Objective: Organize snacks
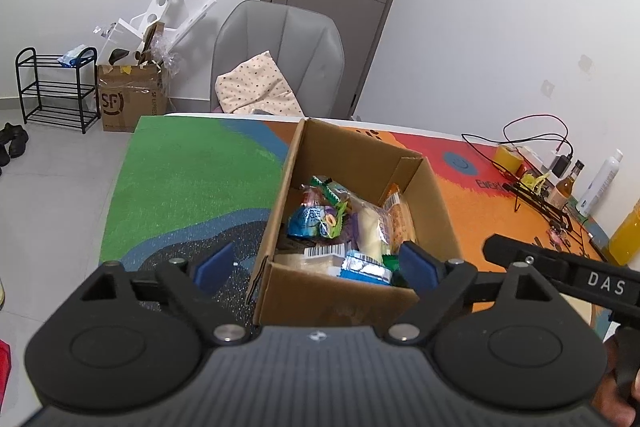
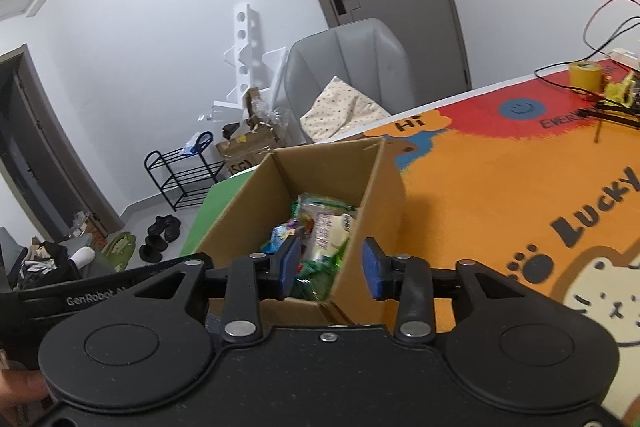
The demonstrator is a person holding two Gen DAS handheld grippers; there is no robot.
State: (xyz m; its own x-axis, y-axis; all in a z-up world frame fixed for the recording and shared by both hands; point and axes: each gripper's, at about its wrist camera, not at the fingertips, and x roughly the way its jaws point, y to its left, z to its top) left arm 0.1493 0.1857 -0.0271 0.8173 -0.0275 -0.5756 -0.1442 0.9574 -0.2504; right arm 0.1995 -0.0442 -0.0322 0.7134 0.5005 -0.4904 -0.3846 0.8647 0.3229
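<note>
An open cardboard box [image 1: 360,155] [image 2: 320,167] stands on the colourful table mat [image 1: 192,179]. Several snack packets [image 1: 340,227] [image 2: 320,235] lie inside it, among them a blue one, a white one and an orange one. My left gripper [image 1: 316,265] hovers at the box's near left corner with its jaws wide apart: one blue pad is outside the left wall, the other over the box, and nothing is gripped. My right gripper [image 2: 332,267] straddles the box's right wall near the front corner, and its pads stand clear of the cardboard.
A yellow tape roll [image 2: 585,75], cables [image 1: 532,143] and bottles [image 1: 600,183] sit at the table's far right. Behind the table are a grey chair [image 1: 280,55] with a cushion and a door. A shoe rack [image 1: 56,87] and a carton [image 1: 132,99] stand on the floor at left.
</note>
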